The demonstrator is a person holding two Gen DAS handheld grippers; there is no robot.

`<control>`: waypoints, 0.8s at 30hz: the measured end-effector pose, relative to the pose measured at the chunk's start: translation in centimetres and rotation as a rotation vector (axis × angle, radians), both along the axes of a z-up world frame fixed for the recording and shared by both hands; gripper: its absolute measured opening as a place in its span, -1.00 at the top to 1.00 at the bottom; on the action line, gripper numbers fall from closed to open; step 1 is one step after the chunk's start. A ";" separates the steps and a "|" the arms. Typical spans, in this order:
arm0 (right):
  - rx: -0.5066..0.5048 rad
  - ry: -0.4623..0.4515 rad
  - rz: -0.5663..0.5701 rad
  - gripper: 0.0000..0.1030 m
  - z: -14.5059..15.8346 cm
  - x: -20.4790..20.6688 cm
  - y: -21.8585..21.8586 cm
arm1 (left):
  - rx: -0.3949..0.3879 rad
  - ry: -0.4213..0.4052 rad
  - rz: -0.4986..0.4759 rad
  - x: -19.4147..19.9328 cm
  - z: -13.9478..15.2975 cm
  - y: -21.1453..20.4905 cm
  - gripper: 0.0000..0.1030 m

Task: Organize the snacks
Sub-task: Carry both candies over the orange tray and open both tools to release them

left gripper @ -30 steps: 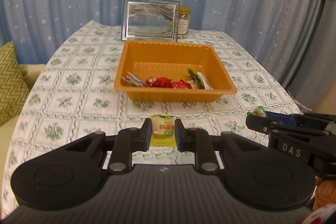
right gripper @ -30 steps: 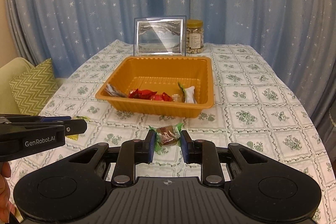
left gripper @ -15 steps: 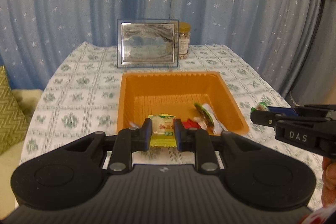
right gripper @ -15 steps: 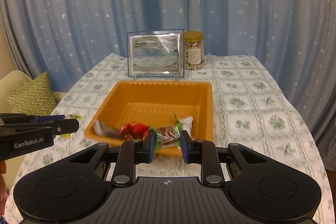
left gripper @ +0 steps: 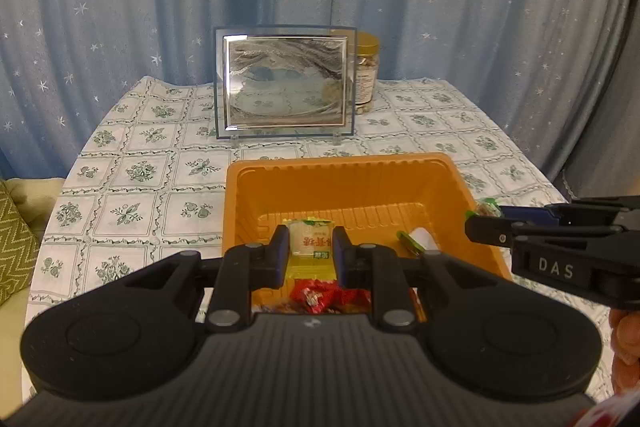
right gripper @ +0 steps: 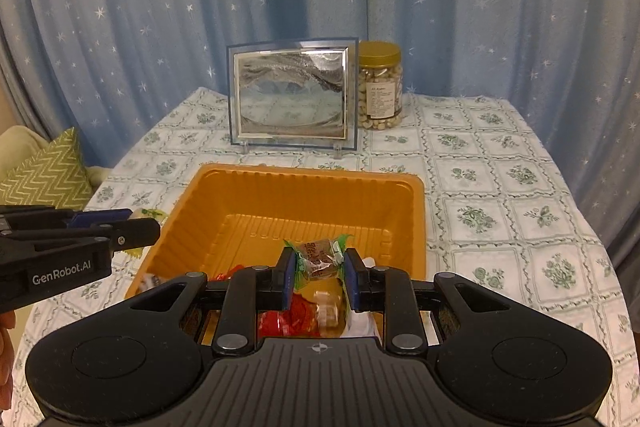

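Jaws of both grippers pinch sweets over the orange plastic tray [left gripper: 452, 183]: left gripper [left gripper: 307, 254] a yellow-wrapped candy [left gripper: 310, 243], right gripper [right gripper: 318, 271] a brown green-ended one [right gripper: 318, 259], so the next move calls for parting them above the snacks already inside.

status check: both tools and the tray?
Left tool shut on yellow snack, right tool shut on brown candy. Both over orange tray, snacks already inside. Nothing blocking the drop.

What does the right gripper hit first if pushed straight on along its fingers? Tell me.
Probably the orange tray: the right gripper, shut on a brown candy, points down at the tray's bare floor. Depth is uncertain.
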State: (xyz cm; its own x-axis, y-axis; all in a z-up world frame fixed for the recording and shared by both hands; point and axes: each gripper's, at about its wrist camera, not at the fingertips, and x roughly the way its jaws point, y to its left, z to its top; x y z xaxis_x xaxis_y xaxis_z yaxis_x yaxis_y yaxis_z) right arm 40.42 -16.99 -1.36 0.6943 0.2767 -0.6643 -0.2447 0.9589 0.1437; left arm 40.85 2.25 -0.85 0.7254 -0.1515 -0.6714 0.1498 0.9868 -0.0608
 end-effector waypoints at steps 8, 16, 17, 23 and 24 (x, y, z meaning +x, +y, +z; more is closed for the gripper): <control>0.031 0.059 0.004 0.50 -1.3 2.9 0.4 | 0.000 0.032 -0.009 2.7 -1.4 0.1 0.60; 0.027 0.085 -0.002 0.50 -2.5 4.7 0.5 | 0.017 0.047 -0.016 4.2 -2.6 -0.1 0.60; 0.027 0.088 -0.002 0.50 -2.6 4.9 0.5 | 0.019 0.048 -0.016 4.4 -2.8 -0.1 0.60; 0.019 0.094 0.002 0.50 -3.3 5.6 0.9 | 0.022 0.051 -0.014 5.1 -3.4 0.1 0.60; 0.016 0.094 0.004 0.50 -3.4 5.7 1.0 | 0.023 0.054 -0.012 5.1 -3.5 0.1 0.60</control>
